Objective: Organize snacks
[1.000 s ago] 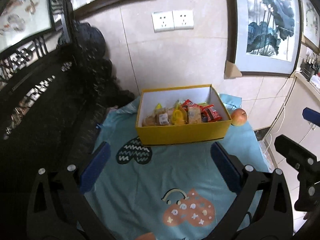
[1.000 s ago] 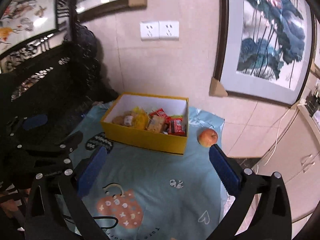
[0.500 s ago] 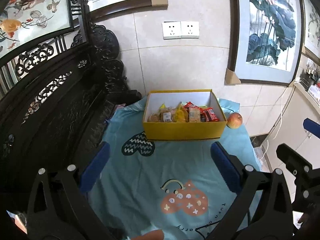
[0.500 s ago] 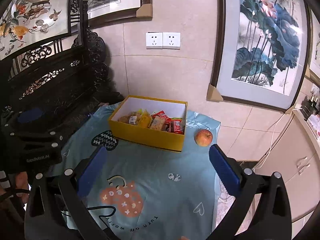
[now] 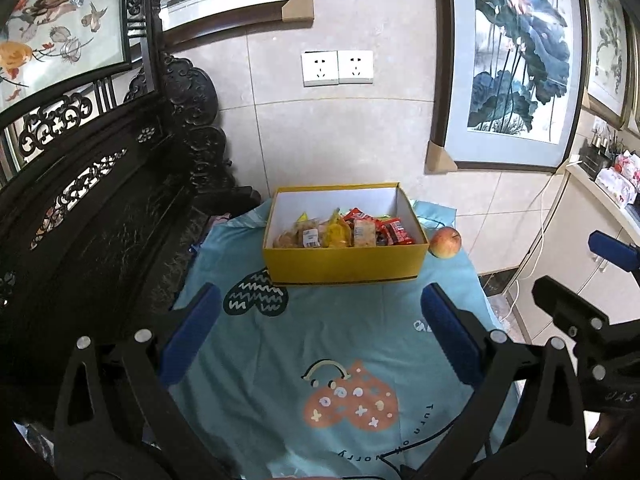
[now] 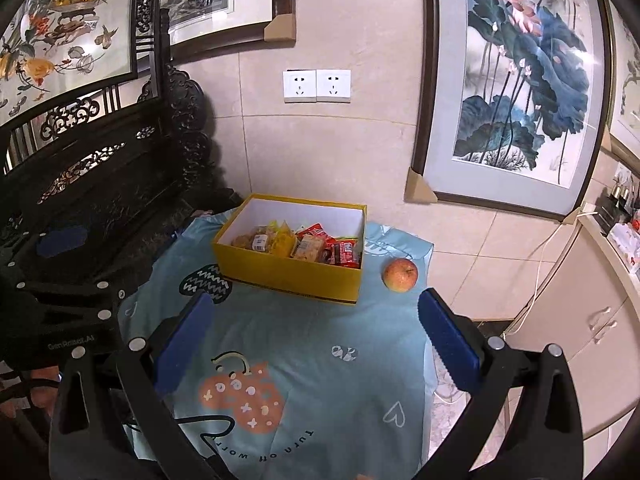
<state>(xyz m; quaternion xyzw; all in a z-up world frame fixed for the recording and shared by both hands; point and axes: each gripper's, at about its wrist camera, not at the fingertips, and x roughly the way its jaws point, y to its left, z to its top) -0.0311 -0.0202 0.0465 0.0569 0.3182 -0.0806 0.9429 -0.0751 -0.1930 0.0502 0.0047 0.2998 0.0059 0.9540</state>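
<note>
A small table draped in a teal cloth [image 5: 344,344] printed with hearts stands against a tiled wall hung with framed paintings, a dark carved bench [image 5: 100,216] along its left side and pale cabinets to the right.

The left gripper [image 5: 320,336] hangs above the near half of the cloth with its blue-padded fingers spread wide and nothing between them. The right gripper [image 6: 316,336] does the same from a spot a little further right, its pads equally far apart and empty. Each tool shows in the other's view: the right one at the right edge of the left camera, the left one low at the left of the right camera, so the two are held side by side, both well short of the goods. That stand-off posture looks like a pause at the near edge, either before reaching in or once the work is over.

Beyond the pads, at the far end of the table, sits the yellow box [image 5: 344,268], open-topped with a white interior. The snacks [image 5: 344,232] are gathered inside it along the near wall: pale and yellow packets to the left, red wrappers to the right. No packet lies loose on the cloth, so the sorting appears largely done. An apple [image 5: 445,242] rests just beside the box's right wall, outside it, probably because fruit is not part of the packaged lot.
</note>
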